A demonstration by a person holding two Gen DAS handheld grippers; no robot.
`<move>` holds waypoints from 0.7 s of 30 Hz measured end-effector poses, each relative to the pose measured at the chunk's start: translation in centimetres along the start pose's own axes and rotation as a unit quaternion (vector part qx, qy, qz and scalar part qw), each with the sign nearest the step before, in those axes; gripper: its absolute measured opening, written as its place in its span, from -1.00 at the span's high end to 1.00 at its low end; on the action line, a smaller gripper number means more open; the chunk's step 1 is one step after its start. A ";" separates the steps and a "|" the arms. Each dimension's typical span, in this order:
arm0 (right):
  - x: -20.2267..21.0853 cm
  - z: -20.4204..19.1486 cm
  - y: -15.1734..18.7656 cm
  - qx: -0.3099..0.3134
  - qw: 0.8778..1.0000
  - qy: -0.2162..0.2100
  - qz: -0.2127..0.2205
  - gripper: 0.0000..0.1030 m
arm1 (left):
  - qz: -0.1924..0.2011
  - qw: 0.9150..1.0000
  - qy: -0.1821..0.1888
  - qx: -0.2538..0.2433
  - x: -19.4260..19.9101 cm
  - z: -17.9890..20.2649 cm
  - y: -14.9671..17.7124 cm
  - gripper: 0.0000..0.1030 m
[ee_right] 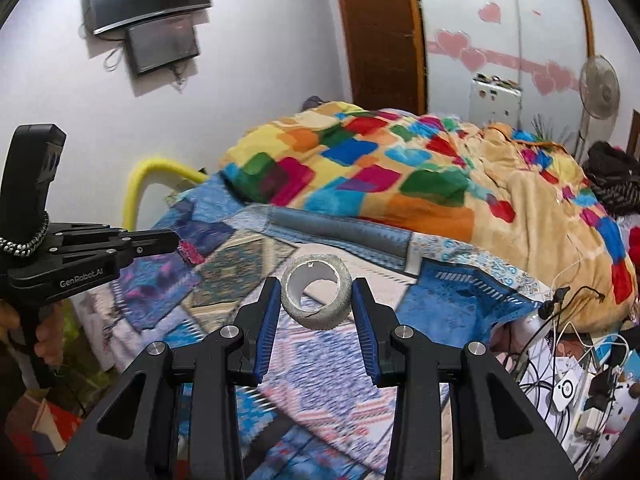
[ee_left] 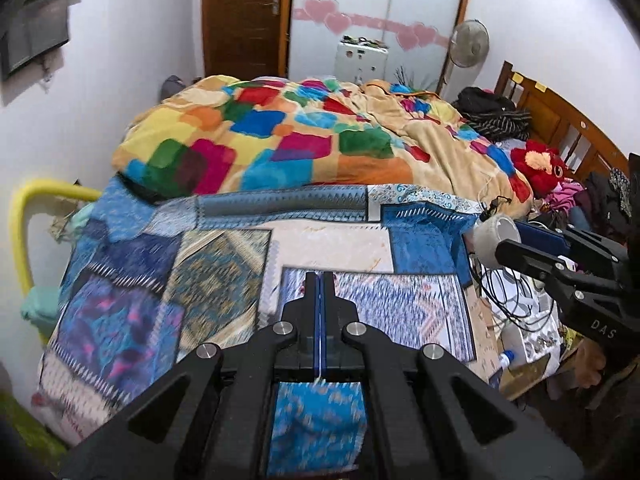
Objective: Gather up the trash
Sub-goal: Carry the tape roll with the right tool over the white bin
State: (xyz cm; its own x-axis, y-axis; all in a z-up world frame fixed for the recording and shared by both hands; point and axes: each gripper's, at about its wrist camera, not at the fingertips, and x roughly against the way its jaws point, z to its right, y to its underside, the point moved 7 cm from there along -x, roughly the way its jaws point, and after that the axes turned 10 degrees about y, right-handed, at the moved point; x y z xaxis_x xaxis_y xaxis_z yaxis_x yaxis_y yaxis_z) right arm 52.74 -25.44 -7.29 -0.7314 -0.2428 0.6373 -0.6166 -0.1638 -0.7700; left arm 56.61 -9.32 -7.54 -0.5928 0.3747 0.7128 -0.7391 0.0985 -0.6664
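Bedroom's a proper mess: the bed (ee_right: 320, 360) has a patchwork sheet at the near end and a bright checked blanket (ee_right: 400, 176) heaped behind it, with a tangle of cables (ee_right: 560, 344) on the floor off the bed's right side.

The bit of trash is a grubby tape roll (ee_right: 316, 295), nearly used up. It sits up off the sheet between the right tongs (ee_right: 316, 308), but the blue pads look spread wider than the roll, with a gap showing on both sides. So honestly I can't tell what's holding it. If it's only hooked or resting on a pad, it'll probably drop, and being round it could roll off the bed edge into those cables, which would be a pain to fish out.

The left tongs (ee_left: 320, 284) are pressed together with nothing in them, hanging over the sheet left of the roll, so no backup catch there.
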 end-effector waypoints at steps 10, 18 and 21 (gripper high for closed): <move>5.6 -9.3 2.0 0.035 0.998 -0.047 0.010 0.35 | 0.014 0.998 -0.046 0.034 10.7 -3.3 8.4 1.00; 8.1 -16.9 5.6 0.068 0.994 -0.088 -0.007 0.35 | 0.017 0.994 -0.091 0.066 17.7 -6.6 16.3 1.00; 8.5 -19.7 7.1 0.080 0.991 -0.107 -0.015 0.35 | 0.014 0.991 -0.113 0.075 19.4 -7.9 19.1 1.00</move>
State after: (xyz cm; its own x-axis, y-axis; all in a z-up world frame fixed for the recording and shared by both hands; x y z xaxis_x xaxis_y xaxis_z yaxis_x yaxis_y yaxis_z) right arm 36.43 -9.79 -6.78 -0.6245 -0.4292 0.6525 -0.5704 -0.3201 -0.7564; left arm 33.50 7.09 -8.16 -0.6577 0.1575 0.7367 -0.7506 -0.0545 -0.6585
